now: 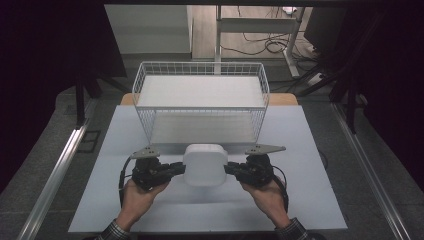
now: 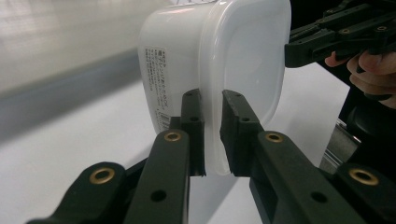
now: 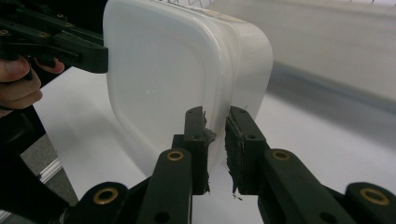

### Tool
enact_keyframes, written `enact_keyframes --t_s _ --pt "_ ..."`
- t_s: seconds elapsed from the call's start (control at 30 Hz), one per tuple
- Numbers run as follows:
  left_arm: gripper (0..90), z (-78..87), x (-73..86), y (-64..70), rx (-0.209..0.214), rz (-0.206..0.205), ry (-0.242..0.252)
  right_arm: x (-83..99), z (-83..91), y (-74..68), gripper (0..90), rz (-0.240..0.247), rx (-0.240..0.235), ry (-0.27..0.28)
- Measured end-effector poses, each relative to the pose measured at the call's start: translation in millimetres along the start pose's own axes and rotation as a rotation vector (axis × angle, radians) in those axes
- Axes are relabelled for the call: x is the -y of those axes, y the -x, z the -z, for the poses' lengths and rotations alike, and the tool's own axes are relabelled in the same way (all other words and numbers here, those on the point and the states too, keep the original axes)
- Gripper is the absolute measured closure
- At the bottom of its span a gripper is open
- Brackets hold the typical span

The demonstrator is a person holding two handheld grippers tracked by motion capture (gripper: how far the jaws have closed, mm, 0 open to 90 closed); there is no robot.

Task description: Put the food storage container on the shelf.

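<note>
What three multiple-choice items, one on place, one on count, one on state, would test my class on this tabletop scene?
1. Where is the white wire basket relative to the white lidded plastic container?
A. beyond it
B. under it
C. left of it

2. How many hand-held grippers grip the container?
A. none
B. one
C. two

3. What state is the container in?
A. lid on
B. lid off
C. crushed flat

Answers: 1 A, the high view shows the basket farther up the table. 2 C, the left hand-held gripper and right hand-held gripper clamp opposite edges. 3 A, both gripper views show the lid seated on the tub.
</note>
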State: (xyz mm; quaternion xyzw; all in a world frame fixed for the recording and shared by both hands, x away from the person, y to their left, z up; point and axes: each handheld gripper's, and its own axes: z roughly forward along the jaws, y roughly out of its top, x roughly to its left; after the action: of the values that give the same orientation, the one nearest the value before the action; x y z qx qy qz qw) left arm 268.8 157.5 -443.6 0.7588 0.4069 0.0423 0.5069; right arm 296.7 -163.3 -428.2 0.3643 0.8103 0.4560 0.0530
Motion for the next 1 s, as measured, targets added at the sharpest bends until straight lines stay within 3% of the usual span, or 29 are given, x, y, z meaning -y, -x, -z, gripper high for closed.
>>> enact_keyframes --t_s 0.43,1.0 --pt "80.3 12.9 -40.0 -5.1 -0.017 -0.020 0.044 -42.2 7.0 5.9 78.9 0.021 -0.010 0.062" --pt "80.4 41.2 -104.5 -10.1 -0.050 -0.061 0.090 -116.2 22.0 0.4 78.9 0.080 0.005 0.148"
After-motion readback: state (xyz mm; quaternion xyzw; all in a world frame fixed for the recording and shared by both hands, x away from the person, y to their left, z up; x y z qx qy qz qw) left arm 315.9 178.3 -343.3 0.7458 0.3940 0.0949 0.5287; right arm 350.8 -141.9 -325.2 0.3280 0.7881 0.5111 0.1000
